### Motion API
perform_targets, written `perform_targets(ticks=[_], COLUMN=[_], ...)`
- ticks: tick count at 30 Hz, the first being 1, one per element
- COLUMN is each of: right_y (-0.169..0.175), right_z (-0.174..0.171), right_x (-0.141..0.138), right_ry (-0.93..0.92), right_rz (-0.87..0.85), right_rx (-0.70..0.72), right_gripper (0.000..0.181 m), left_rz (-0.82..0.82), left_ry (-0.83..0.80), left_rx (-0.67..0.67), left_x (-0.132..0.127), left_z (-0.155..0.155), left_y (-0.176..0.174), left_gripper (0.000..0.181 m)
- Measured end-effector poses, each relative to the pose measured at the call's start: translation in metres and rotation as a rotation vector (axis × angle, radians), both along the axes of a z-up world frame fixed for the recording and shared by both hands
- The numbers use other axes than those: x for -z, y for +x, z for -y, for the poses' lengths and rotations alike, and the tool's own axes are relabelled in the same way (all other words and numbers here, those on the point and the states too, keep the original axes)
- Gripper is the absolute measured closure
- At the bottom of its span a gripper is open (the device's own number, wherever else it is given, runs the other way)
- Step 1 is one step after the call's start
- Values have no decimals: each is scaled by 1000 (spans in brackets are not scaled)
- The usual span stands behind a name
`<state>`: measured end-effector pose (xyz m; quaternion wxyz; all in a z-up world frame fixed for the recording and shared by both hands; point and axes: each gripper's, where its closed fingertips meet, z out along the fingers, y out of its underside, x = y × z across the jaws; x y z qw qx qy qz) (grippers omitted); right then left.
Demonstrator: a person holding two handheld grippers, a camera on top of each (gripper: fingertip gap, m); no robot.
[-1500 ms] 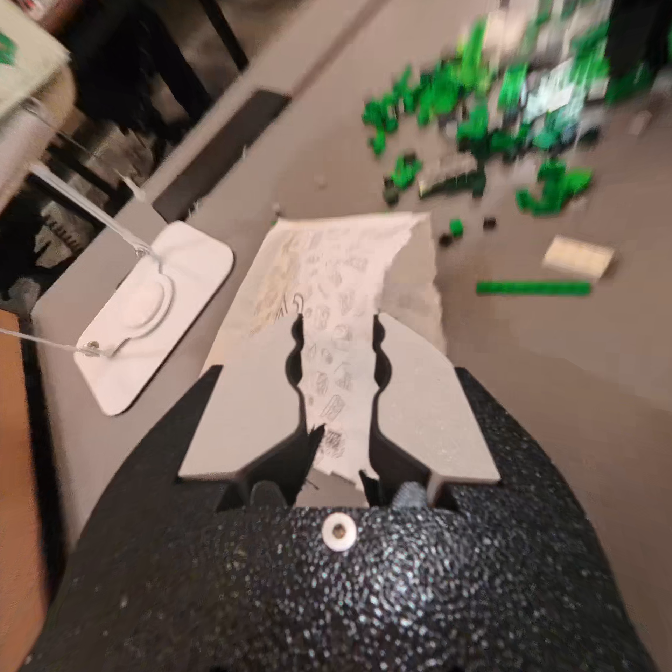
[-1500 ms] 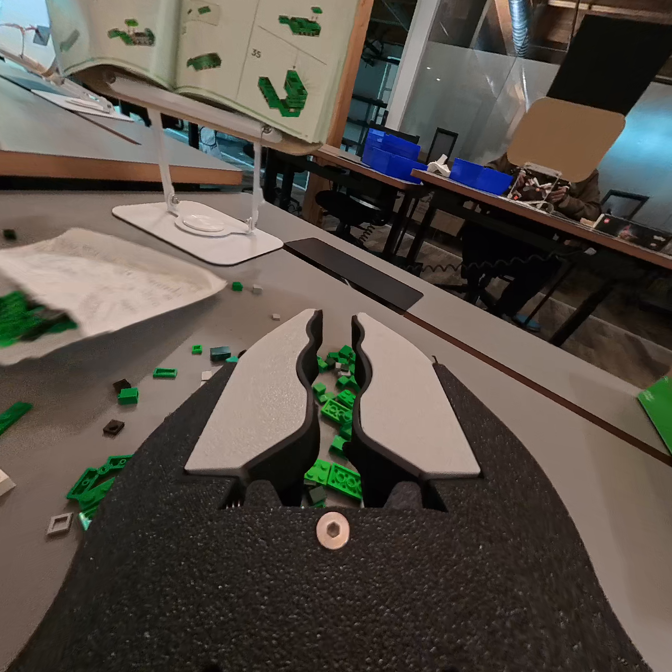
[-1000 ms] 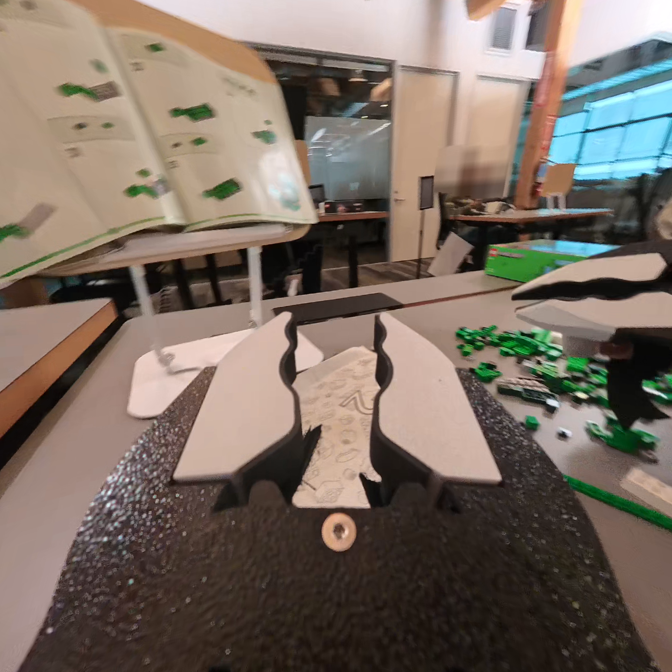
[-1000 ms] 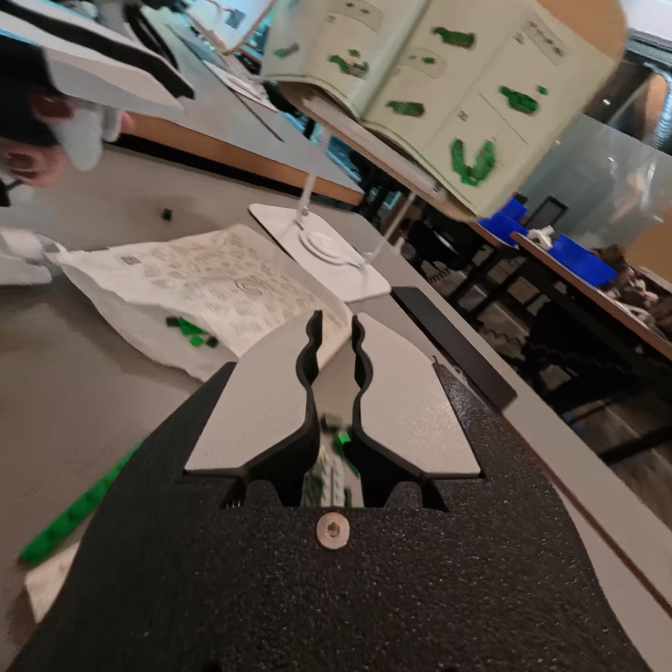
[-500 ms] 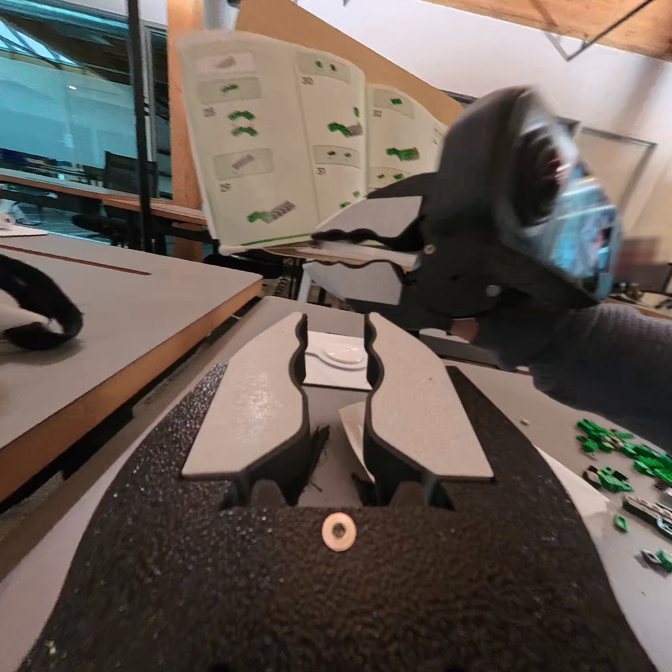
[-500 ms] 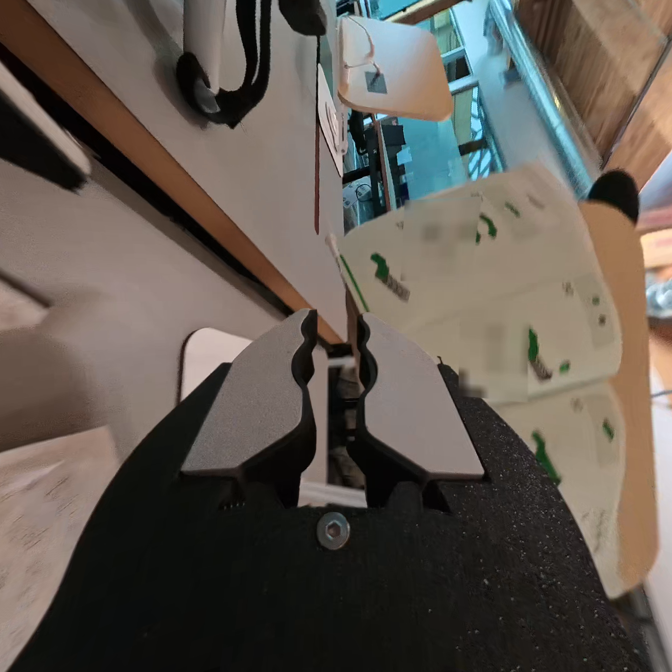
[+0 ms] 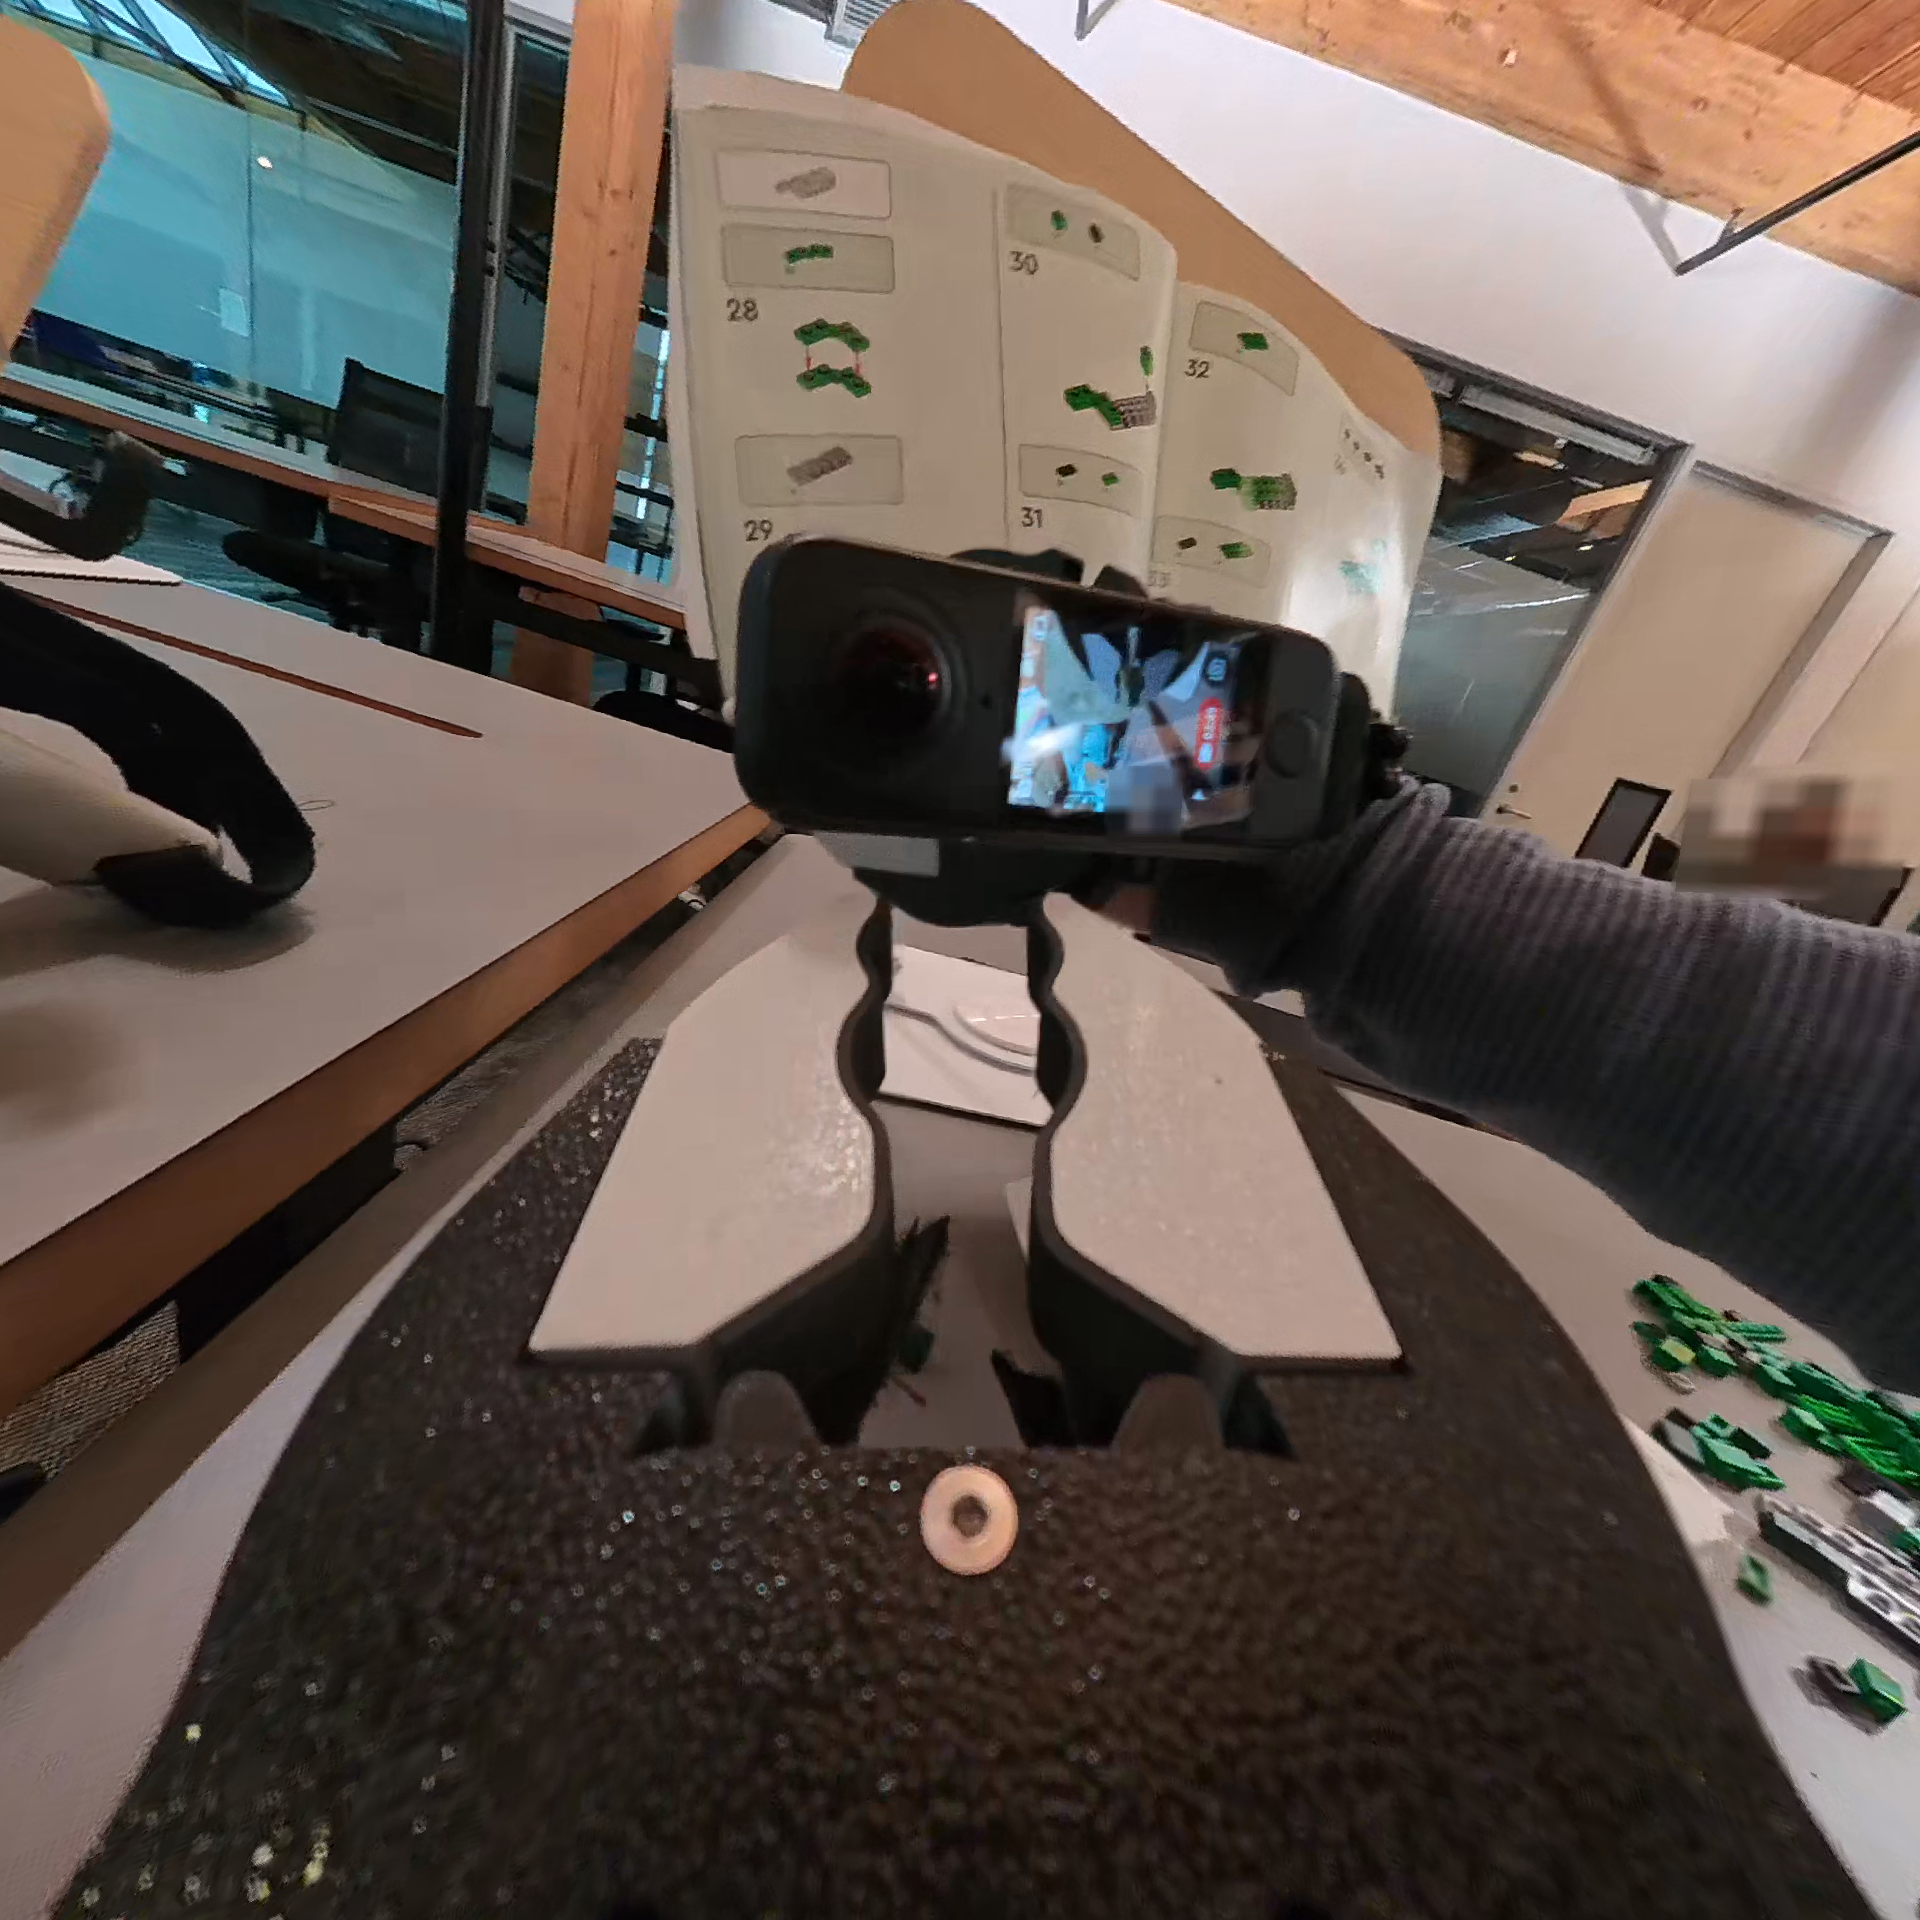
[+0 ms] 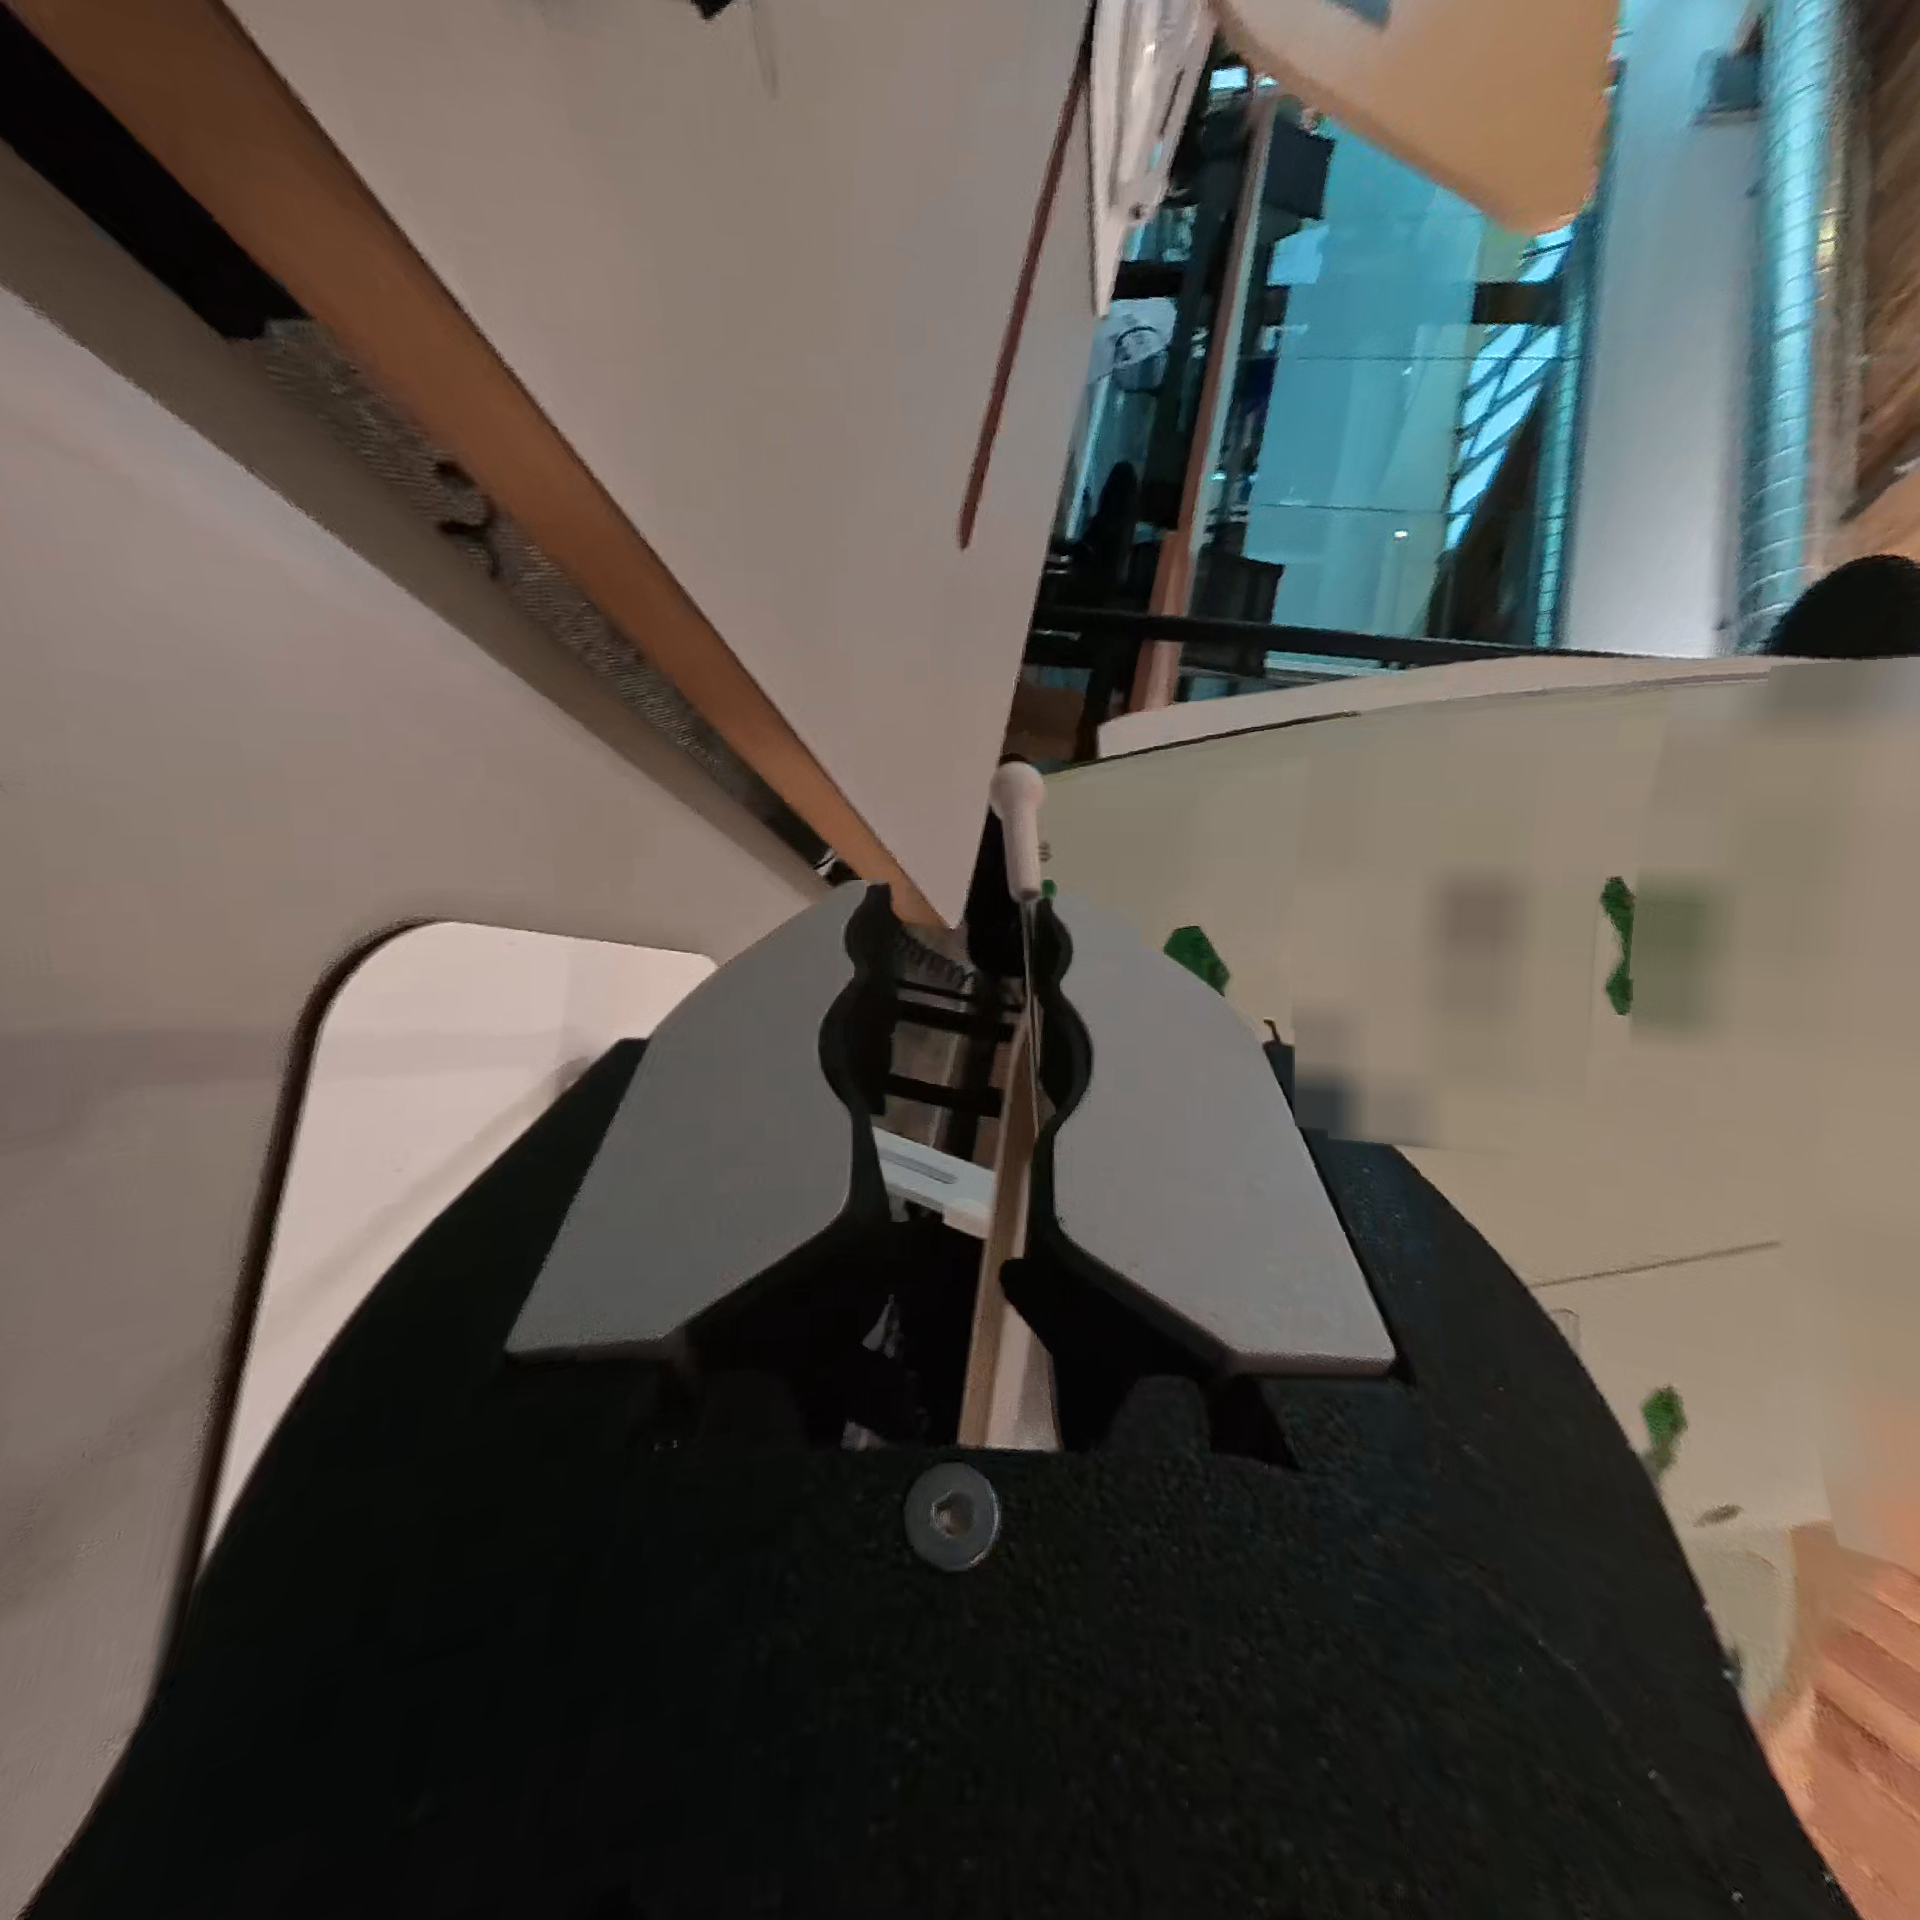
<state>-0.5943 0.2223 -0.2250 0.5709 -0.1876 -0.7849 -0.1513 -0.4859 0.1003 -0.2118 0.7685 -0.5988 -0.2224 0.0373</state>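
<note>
Grey table (image 7: 1538, 1195): bears the white stand base (image 7: 966, 1049). Instruction booklet (image 7: 935, 343): open, propped upright on that stand. Right gripper (image 7: 1029, 727): rolled sideways at the booklet's lower edge, fingers parted, nothing clamped; best closed only once the page edge (image 8: 1003, 1226) sits squarely between them. Left gripper (image 7: 956, 940): low, empty, fingers moderately apart. Green bricks (image 7: 1787, 1392): scattered at right.
</note>
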Motion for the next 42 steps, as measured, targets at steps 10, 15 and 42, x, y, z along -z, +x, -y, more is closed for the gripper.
perform_targets(ticks=[10,15,42], right_y=[20,28,39], right_z=[13,11,-10], right_x=[15,3,-39], right_ry=[-78,-75,223], right_rz=[38,-70,-65], right_rx=[-81,-111,-75], right_gripper=[157,160,172], left_rz=[65,52,53], left_ry=[19,-7,-21], left_rx=[88,127,153], left_x=[4,7,9], left_z=[-9,-15,-18], left_y=[6,13,15], left_gripper=[157,159,162])
